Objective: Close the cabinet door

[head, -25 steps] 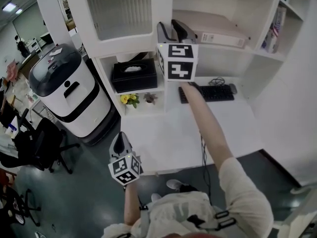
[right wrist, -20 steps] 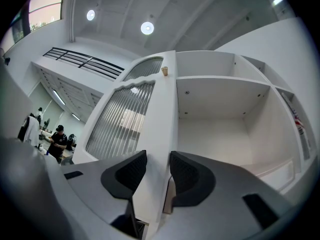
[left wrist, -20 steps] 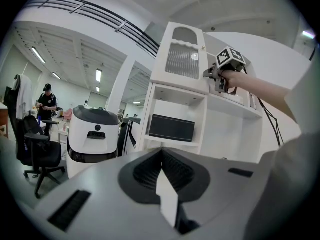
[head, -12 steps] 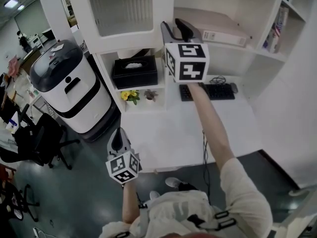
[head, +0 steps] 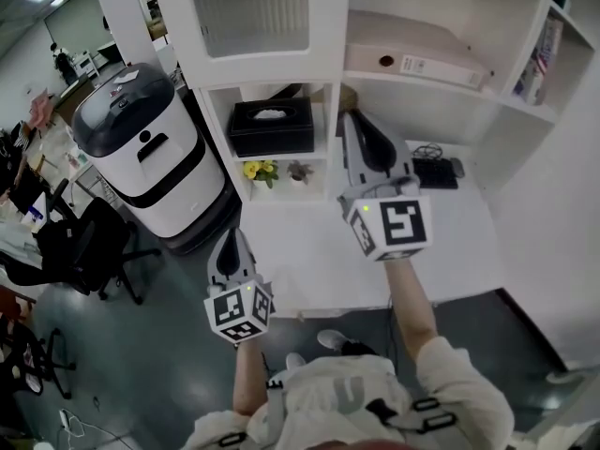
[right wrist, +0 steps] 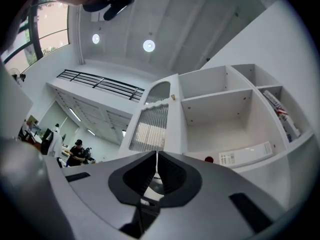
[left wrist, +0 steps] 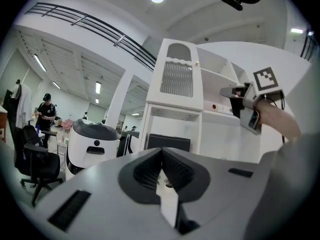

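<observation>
The white cabinet door (head: 248,12) with its ribbed glass pane (right wrist: 150,126) stands left of the open shelves and looks flush with the cabinet front; whether it sits fully home I cannot tell. My right gripper (head: 359,137) hangs over the desk, below the door and apart from it, pointing at the cabinet. Its jaws have just been closing and are now shut (right wrist: 156,156) with nothing between them. My left gripper (head: 231,244) floats lower left, off the desk's front edge, jaws shut (left wrist: 161,153) and empty.
A white desk (head: 309,251) lies under the shelves, with a keyboard (head: 436,172) at the back right. A black tissue box (head: 272,125) and yellow flowers (head: 261,170) fill the lower cubby. A white-and-black wheeled unit (head: 150,148) stands left; an office chair (head: 80,251) beyond it.
My right gripper has drawn back from the door's edge toward the person and sunk, and its jaws went from open to shut. The left gripper has risen a little.
</observation>
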`<state>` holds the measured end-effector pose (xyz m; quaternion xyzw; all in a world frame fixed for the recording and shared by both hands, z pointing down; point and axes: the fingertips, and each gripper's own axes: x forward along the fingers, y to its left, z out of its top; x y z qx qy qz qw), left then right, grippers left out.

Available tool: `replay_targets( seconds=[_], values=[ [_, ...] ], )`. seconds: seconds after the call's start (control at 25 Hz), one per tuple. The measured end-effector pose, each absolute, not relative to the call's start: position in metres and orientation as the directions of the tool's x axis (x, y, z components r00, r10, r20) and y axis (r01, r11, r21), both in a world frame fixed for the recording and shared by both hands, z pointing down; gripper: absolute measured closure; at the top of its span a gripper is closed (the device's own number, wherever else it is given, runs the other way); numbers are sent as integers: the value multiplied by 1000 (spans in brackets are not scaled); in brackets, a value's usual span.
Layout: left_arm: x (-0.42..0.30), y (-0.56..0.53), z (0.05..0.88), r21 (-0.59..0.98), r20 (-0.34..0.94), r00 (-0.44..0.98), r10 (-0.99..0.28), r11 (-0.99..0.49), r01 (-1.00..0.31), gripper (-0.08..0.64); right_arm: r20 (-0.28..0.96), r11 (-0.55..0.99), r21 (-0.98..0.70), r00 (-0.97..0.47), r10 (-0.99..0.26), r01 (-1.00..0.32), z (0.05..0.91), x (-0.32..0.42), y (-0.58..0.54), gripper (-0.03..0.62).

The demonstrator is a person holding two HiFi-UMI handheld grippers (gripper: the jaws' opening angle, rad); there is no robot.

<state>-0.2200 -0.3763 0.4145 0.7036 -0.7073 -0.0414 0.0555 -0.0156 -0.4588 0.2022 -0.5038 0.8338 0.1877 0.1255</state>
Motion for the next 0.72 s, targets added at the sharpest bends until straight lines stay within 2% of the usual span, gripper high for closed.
replay_targets(
  seconds=[0.2, 0.44, 0.72],
  values=[
    [-219, -365, 403, 109, -21, -15, -1000, 12, -994, 555, -300, 494, 105, -501, -812, -863, 287, -16, -426, 581],
    [-208, -362, 411, 74, -20, -2, -1000, 1, -997, 555, -147, 513, 3, -508, -849, -858, 376, -18, -414, 586],
    [-195, -359, 416, 59, -1, 19, -1000, -19, -998, 555, -100, 517, 7, -515, -851, -856, 394, -17, -411, 588]
  ],
)
